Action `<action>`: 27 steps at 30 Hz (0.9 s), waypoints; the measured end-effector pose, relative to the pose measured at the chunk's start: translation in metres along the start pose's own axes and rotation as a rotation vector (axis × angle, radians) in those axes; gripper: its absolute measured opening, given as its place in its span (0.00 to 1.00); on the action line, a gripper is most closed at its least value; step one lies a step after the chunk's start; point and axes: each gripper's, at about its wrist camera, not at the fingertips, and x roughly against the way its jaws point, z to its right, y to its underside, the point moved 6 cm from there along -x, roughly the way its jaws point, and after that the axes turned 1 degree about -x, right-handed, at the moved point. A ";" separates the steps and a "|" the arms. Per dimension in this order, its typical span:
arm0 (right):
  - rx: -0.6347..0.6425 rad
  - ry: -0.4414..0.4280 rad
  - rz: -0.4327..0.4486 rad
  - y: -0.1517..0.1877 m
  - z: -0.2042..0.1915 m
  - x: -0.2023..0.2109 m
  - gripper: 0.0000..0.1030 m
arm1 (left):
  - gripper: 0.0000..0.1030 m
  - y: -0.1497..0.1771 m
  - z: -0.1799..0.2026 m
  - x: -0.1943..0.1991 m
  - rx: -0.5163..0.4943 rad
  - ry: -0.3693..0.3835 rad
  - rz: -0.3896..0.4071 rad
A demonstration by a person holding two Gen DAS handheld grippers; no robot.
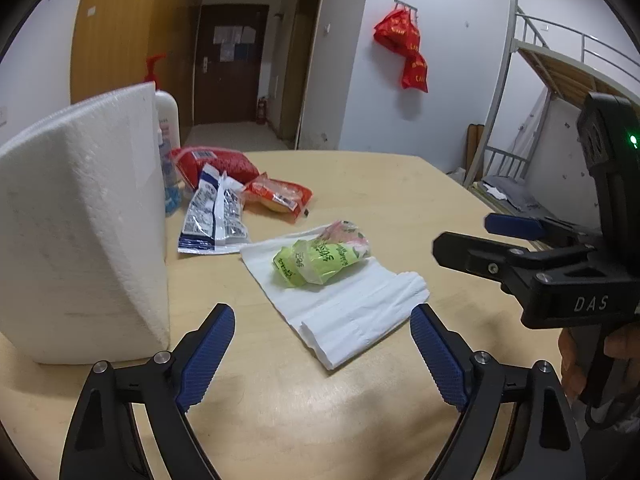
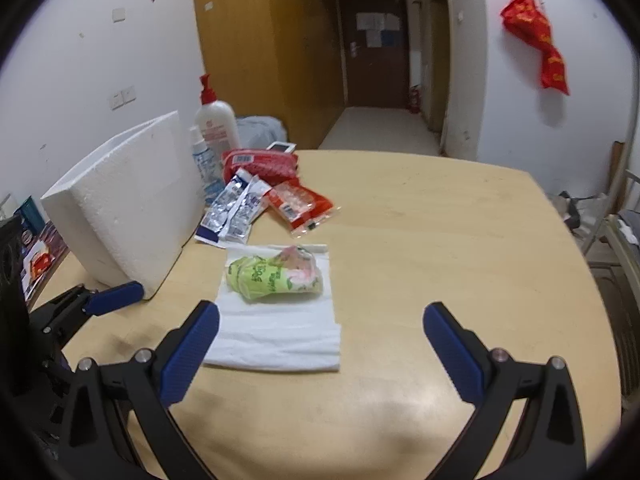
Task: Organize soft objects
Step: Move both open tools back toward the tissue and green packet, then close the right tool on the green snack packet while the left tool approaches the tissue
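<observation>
A green and pink soft packet [image 1: 320, 258] [image 2: 276, 276] lies on a folded white cloth [image 1: 344, 304] [image 2: 276, 332] on the wooden table [image 1: 400, 200] [image 2: 440, 240]. Behind it lie a blue-white pouch [image 1: 214, 216] [image 2: 234, 210], a red-orange snack bag [image 1: 280, 196] [image 2: 300, 204] and a red pack [image 1: 216, 162] [image 2: 260, 162]. My left gripper [image 1: 322, 354] is open and empty, just short of the cloth. My right gripper [image 2: 320, 350] is open and empty over the cloth's near edge; it also shows in the left wrist view [image 1: 472, 236].
A white foam box [image 1: 80, 224] [image 2: 128, 204] stands at the left. A pump bottle [image 1: 166, 116] [image 2: 216, 120] and a small spray bottle [image 2: 204, 164] stand behind it. A bunk bed [image 1: 560, 80] stands to the right beyond the table's edge.
</observation>
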 end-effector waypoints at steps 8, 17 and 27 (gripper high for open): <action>0.087 -0.082 -0.063 -0.009 -0.016 -0.032 1.00 | 0.87 0.003 -0.009 -0.017 0.021 -0.002 -0.056; 0.113 -0.159 -0.160 -0.010 -0.024 -0.071 0.89 | 0.87 0.005 -0.025 -0.028 0.083 -0.004 -0.107; 0.094 -0.173 -0.208 -0.009 -0.023 -0.093 0.70 | 0.87 0.007 -0.020 -0.032 0.071 0.016 -0.107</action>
